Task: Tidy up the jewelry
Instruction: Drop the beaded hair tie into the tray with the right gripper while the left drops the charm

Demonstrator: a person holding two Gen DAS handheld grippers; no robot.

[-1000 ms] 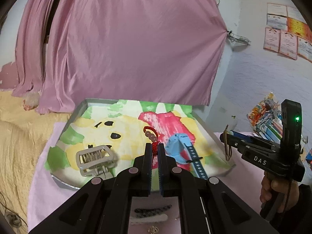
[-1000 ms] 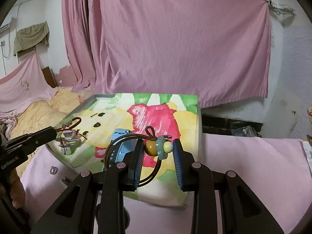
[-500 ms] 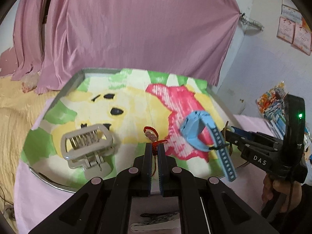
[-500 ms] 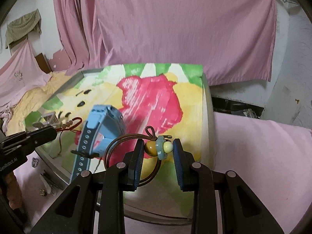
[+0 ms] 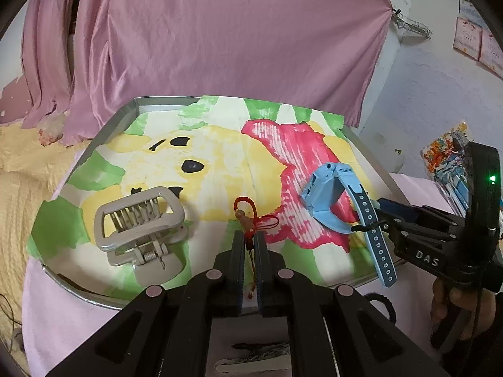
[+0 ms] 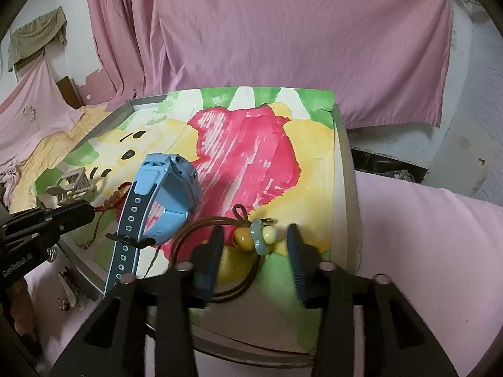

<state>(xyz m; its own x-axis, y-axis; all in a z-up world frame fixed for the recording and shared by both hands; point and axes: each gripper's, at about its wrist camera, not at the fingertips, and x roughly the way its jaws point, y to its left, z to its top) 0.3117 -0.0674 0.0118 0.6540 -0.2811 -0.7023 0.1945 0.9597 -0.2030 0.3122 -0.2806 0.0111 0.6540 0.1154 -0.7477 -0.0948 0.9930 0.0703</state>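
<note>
A metal tray (image 5: 103, 128) lined with a painted paper holds a grey claw hair clip (image 5: 141, 223) and a blue watch (image 5: 333, 201). My left gripper (image 5: 250, 240) is shut on the tail of a red cord bracelet (image 5: 246, 213), whose beaded loop lies low over the paper beside the clip. In the right wrist view my right gripper (image 6: 254, 231) stands open over the tray's near right corner. A brown cord bracelet (image 6: 257, 237) with a yellow bead and a blue disc lies between its fingers (image 6: 213, 251), with gaps on both sides. The watch (image 6: 166, 188) stands just to its left.
Hair slides (image 6: 74, 289) and a small earring (image 6: 64, 304) lie on the pink cloth in front of the tray. A black hair tie (image 5: 383, 304) sits near a person's hand (image 5: 446, 301). Colourful packets (image 5: 446, 150) are stacked to the right. A pink curtain hangs behind.
Both grippers have moved forward and down over the tray. The right gripper's fingers have parted from the brown bracelet's beads. The left still grips the red cord.
</note>
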